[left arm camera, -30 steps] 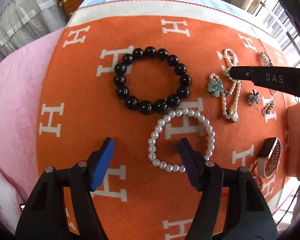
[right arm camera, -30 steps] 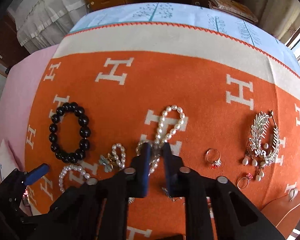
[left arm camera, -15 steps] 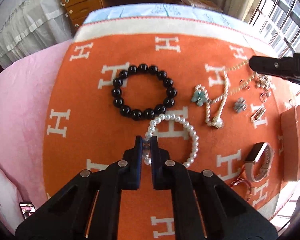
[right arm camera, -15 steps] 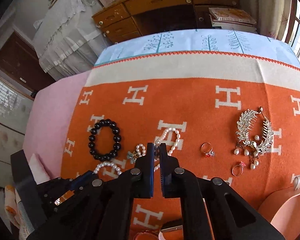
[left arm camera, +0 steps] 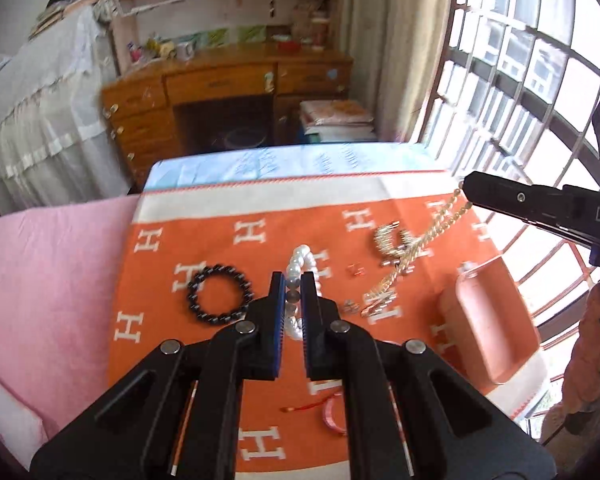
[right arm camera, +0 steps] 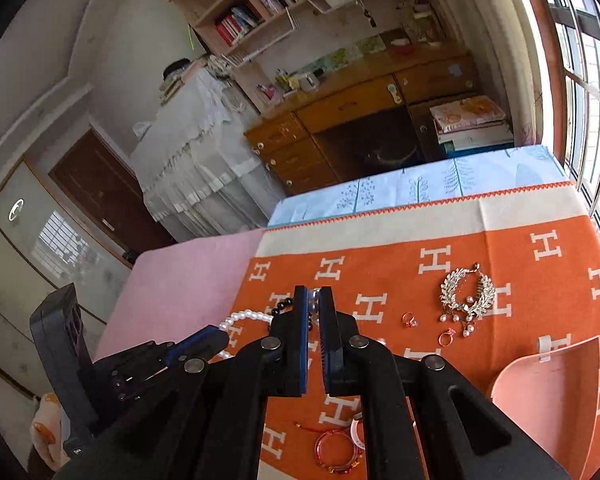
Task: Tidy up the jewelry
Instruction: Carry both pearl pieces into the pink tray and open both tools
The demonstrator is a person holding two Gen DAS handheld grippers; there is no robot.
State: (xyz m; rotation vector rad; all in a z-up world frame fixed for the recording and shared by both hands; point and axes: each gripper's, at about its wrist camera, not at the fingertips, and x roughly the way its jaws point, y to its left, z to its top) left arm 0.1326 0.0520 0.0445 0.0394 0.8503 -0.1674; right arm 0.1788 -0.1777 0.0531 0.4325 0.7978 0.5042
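Orange blanket (left arm camera: 228, 240) covers the bed; left gripper (left arm camera: 293, 280) fingers pinch the white pearl bracelet (left arm camera: 300, 258), its loop at 12 o'clock; right gripper (right arm camera: 313, 300) fingers pinch a pearl strand (right arm camera: 312, 303).

The blanket (left arm camera: 228, 248) is orange, patterned with cream H letters, and has a cream band and a red zigzag edge at its far end. Beyond it lies a pale blue sheet (right arm camera: 440, 188) printed with blue-grey plant sprigs; to the left is a plain pink bedspread (left arm camera: 48, 264). The white pearl bracelet (left arm camera: 300, 260) is glossy; the bead bracelet (left arm camera: 219, 295) is black. The brooch (right arm camera: 466, 292) is silver with white pearl drops. Two rings (right arm camera: 410, 319) are gold with red stones. The tray (right arm camera: 548, 396) is salmon pink. The bangle (right arm camera: 336, 454) is red. Both grippers are black, their fingers (right arm camera: 300, 340) padded in blue.
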